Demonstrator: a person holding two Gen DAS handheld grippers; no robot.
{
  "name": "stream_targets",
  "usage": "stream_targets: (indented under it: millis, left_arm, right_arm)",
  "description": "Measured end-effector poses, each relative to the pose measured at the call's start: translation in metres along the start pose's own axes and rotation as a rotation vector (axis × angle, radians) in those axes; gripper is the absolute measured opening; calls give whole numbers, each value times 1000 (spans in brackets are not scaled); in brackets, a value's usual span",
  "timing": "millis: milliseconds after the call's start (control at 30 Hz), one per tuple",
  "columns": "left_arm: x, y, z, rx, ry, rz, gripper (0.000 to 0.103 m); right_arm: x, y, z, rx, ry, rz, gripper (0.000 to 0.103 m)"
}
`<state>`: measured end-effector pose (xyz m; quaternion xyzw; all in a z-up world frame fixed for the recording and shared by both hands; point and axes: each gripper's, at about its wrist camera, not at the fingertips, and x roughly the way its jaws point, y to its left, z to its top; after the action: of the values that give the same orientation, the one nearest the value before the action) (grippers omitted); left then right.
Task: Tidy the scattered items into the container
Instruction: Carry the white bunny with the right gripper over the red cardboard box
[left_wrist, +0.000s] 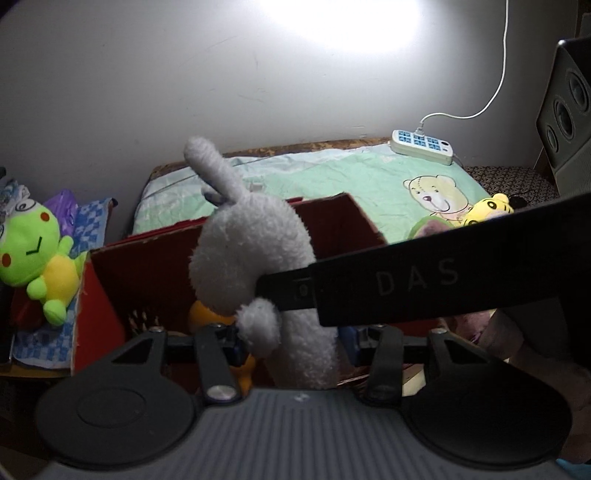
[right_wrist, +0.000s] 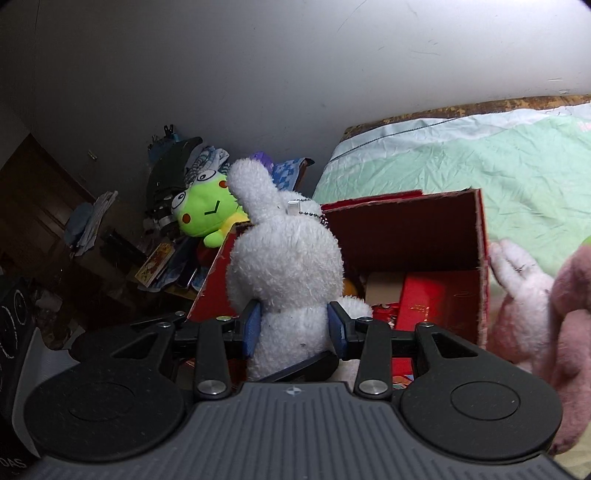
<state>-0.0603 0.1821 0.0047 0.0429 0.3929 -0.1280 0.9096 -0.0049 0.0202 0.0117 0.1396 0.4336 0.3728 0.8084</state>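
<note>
Main risk: a drop short of the red box (right_wrist: 406, 229), from letting go too early. White plush rabbit (right_wrist: 284, 258) held up over the box's near-left corner, partly above the rim rather than squarely over the opening. Soft, floppy and long-eared, so likely to catch on the cardboard wall and tumble out toward the green frog plush (right_wrist: 203, 218) and the clutter off the bed's (right_wrist: 480, 155) left edge.

Second risk: two tools on one toy. Uneven release could mean a tug, a twist or a snagged bead chain. Also possible is a knock on the light, open box, enough to tip or shove it along the bed's edge.

Right tool (right_wrist: 295, 321) – about half open, blue pads pressed into the rabbit's body from both sides, a firm hold. Left tool (left_wrist: 293, 343) – close to its narrowest, clamped lower on the same rabbit, with one finger of the right tool lying across its view. Nothing else gripped.

Inside the box already: a yellow toy (left_wrist: 207, 314) and red packaging. Pink plush (right_wrist: 572, 314) waiting just outside the box's right wall, on the bed.
</note>
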Motion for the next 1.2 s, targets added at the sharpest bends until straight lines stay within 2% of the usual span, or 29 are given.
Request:
stream_targets:
  millis: [167,400,500,567,900,1200]
  left_arm:
    - [4,27,-8,3,17,31,47]
    - [16,51,-13,7,73,74,49]
    - [12,57,-14,14,60,97,48]
    - [11,59,-14,22,51,118,46]
    - [8,81,-22,-24,72,177,42]
    - [14,91,-24,-85,76,177,44]
  right_arm:
    - [27,9,1,42,19,26,42]
    - [65,13,-2,128,46,14,40]
    - [82,10,-6,163,74,6,39]
    - [87,11,-8,178,80,30,39]
    - [109,22,-9,140,127,115,37]
    - [113,23,-8,92,145,117,43]
